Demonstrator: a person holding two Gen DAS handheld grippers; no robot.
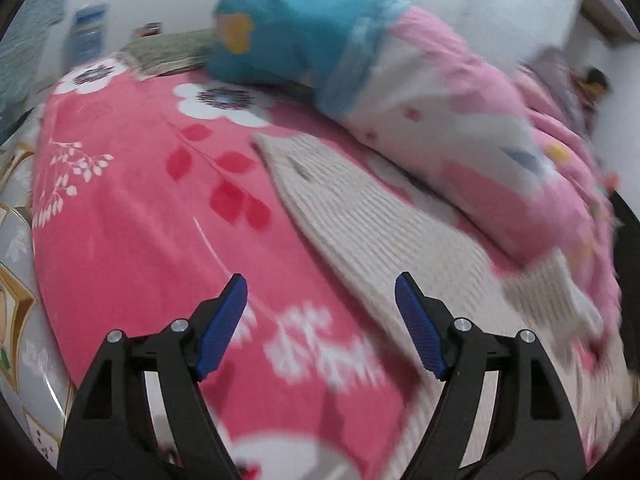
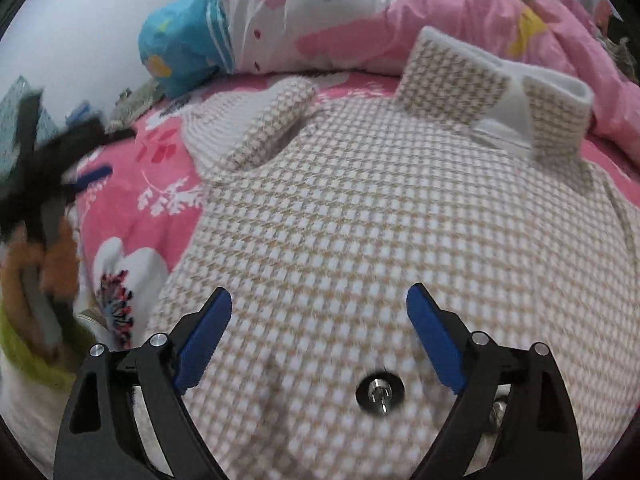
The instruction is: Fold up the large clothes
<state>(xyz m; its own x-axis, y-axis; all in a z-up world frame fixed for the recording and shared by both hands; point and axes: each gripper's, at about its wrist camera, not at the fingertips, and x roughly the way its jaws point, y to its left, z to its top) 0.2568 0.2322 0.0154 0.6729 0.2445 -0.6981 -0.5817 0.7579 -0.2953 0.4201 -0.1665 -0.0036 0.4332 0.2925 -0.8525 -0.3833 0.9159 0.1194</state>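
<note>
A beige-and-white houndstooth garment (image 2: 380, 220) lies spread flat on the pink floral bedspread (image 2: 152, 208), collar (image 2: 492, 92) toward the far side and a sleeve (image 2: 272, 120) lying at its upper left. My right gripper (image 2: 320, 296) hovers over its lower part, open, with nothing between the blue pads. A metal snap button (image 2: 380, 394) sits near the hem. In the left wrist view the same garment (image 1: 380, 240) stretches diagonally to the right. My left gripper (image 1: 320, 284) is open over the bedspread (image 1: 140, 220) beside the garment's edge. It also shows as a blurred dark shape (image 2: 52, 168) at the left of the right wrist view.
A rolled quilt, teal (image 1: 296, 24) at one end and pink-white (image 1: 480, 120) along the rest, lies along the far side of the bed. A folded greenish cloth (image 1: 168, 52) rests behind it. A person's orange sleeve (image 2: 56, 264) shows at the left. The bed's edge drops to patterned floor (image 1: 16, 280).
</note>
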